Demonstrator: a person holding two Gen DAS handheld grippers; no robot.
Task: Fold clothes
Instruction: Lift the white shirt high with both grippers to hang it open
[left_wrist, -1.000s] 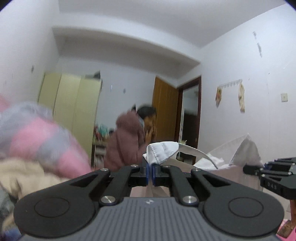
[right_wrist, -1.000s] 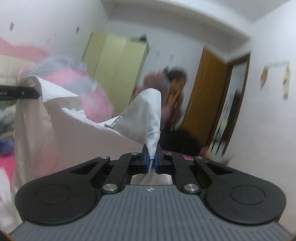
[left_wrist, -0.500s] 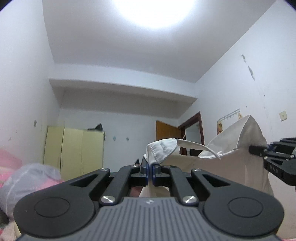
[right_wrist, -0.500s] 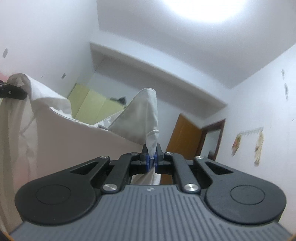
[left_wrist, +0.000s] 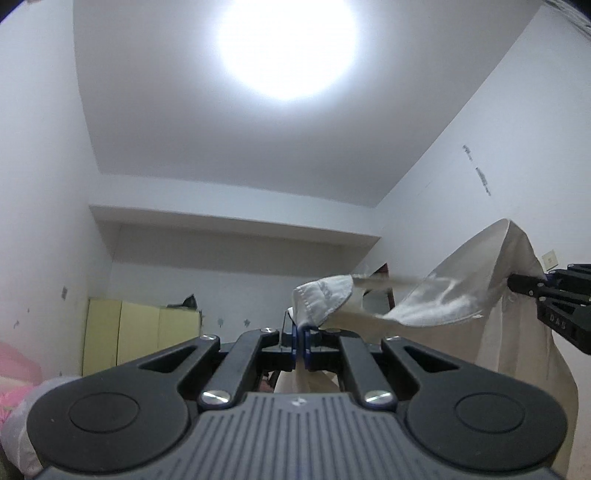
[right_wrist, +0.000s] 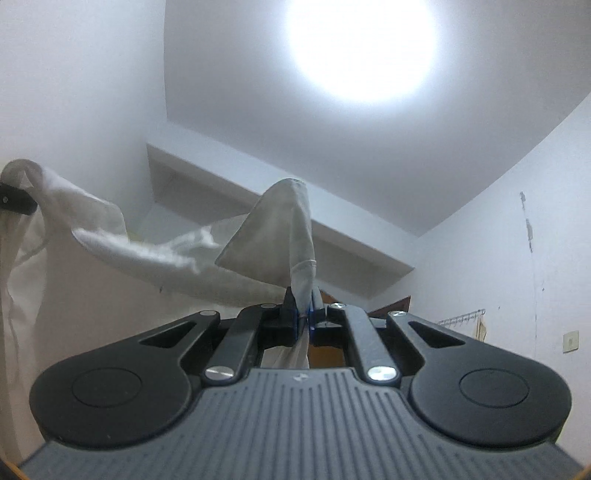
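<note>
White walls, glaring ceiling light (left_wrist: 288, 48), yellow wardrobe (left_wrist: 140, 336), brown door (right_wrist: 391, 306).

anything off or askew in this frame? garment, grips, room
Nothing major. Both the left gripper and right gripper are shut on the white shirt, which spans between them with a sagging, blurred collar. The only oddity is scuffed, peeling marks on the right wall.

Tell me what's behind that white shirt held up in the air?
Behind the white shirt, a brown door partly shows. The shirt covers the rest of the doorway and the wall below.
</note>
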